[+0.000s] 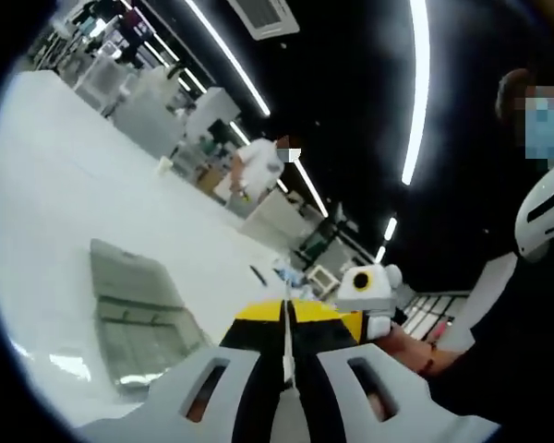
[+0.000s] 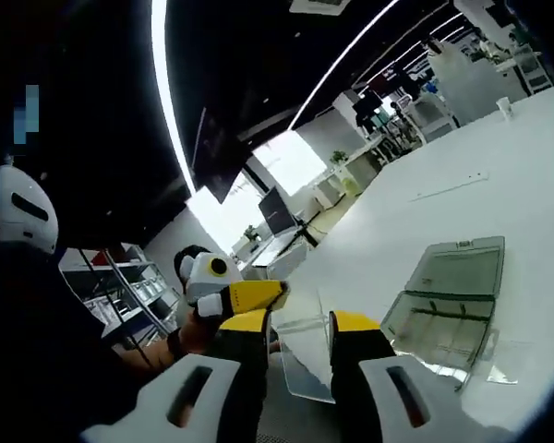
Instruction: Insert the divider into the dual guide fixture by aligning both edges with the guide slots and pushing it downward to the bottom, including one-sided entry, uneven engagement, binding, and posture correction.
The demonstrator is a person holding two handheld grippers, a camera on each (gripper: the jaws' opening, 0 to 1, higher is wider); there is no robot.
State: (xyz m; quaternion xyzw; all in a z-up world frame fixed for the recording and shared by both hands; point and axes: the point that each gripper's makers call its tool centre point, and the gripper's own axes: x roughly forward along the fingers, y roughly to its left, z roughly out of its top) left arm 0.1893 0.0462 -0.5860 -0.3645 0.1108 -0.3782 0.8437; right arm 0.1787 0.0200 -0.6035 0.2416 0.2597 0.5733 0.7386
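We saw both grippers, left point(image 1: 286, 346) and right point(image 2: 298, 334), clamped on the clear divider point(image 2: 300, 355) (edge-on leftward), above the fixture point(image 2: 448, 300).

The divider point(image 2: 305, 355) is held between both grippers above the table point(image 2: 535, 166), fixture point(image 2: 448, 305) lying beside.

Left gripper point(image 1: 288, 355): pale grey slotted plastic jaw shells, black fingers with yellow tips. Right gripper point(image 2: 297, 346): same grey shells, black-and-yellow fingers. Person wears black top with white sleeve point(image 1: 480, 300).
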